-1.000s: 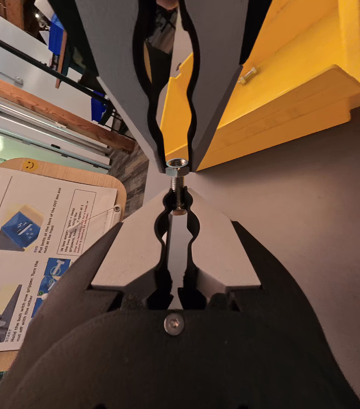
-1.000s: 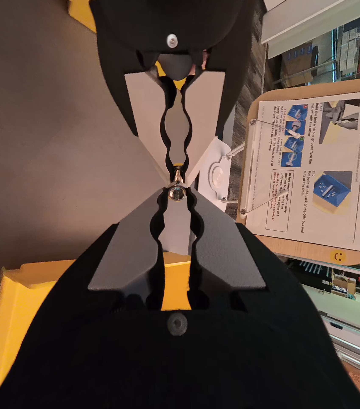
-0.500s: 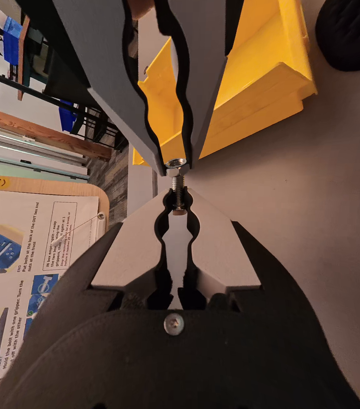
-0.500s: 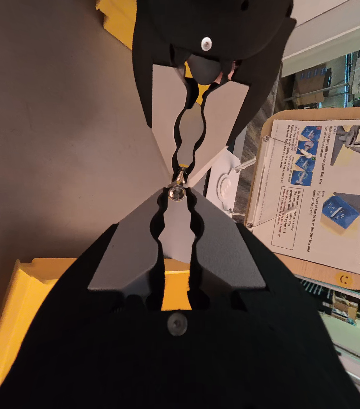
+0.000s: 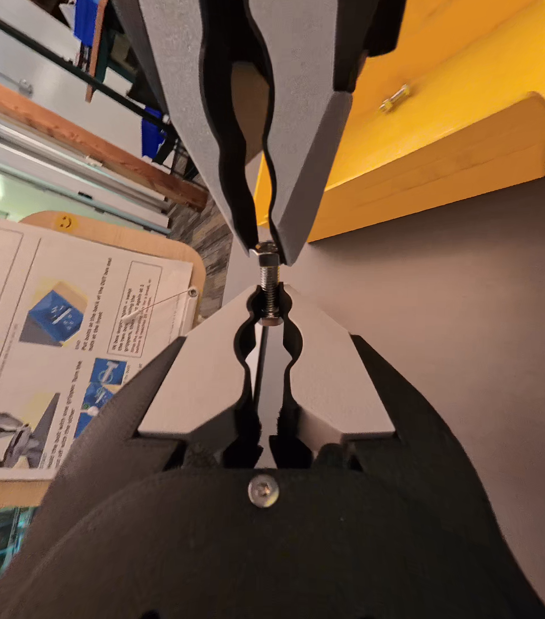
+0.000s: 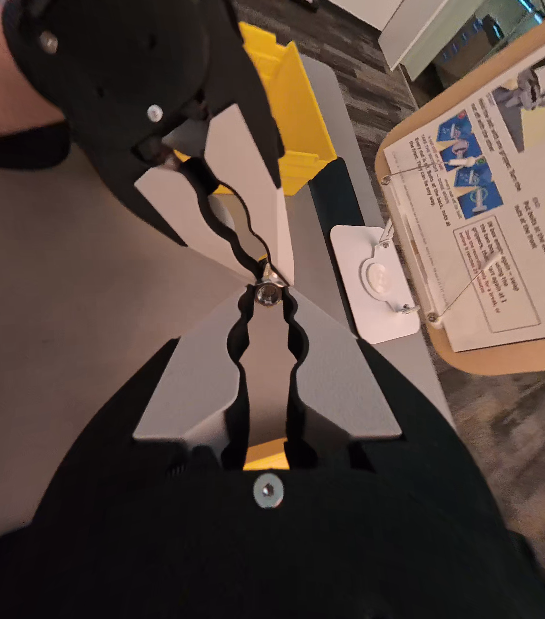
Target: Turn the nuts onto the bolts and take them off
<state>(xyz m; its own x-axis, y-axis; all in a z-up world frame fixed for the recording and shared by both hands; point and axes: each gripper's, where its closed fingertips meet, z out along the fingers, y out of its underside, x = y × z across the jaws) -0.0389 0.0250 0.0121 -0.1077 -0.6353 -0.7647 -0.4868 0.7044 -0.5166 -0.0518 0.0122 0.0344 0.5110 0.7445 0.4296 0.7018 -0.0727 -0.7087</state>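
L gripper (image 5: 269,303) here: my jaws are clamped on the bolt (image 5: 269,298), pinching its shank w/ the head tucked just inside the tips. Bolt's up in the air over the grey tabletop (image 5: 448,335), thread end pointing away from me. R gripper (image 6: 267,294) meets it head-on, jaws clamped on the hex nut (image 6: 267,296), which sits at the far end of the thread; from the R cam I look straight down its bore. Tips of the two grippers nearly touch. Yellow bin (image 5: 431,140) sits on the tabletop behind the R gripper, w/ a spare bolt (image 5: 395,100) lying inside. Instruction sheet (image 6: 498,201) on a wooden board stands past the tabletop edge, by a white clip plate (image 6: 374,278).
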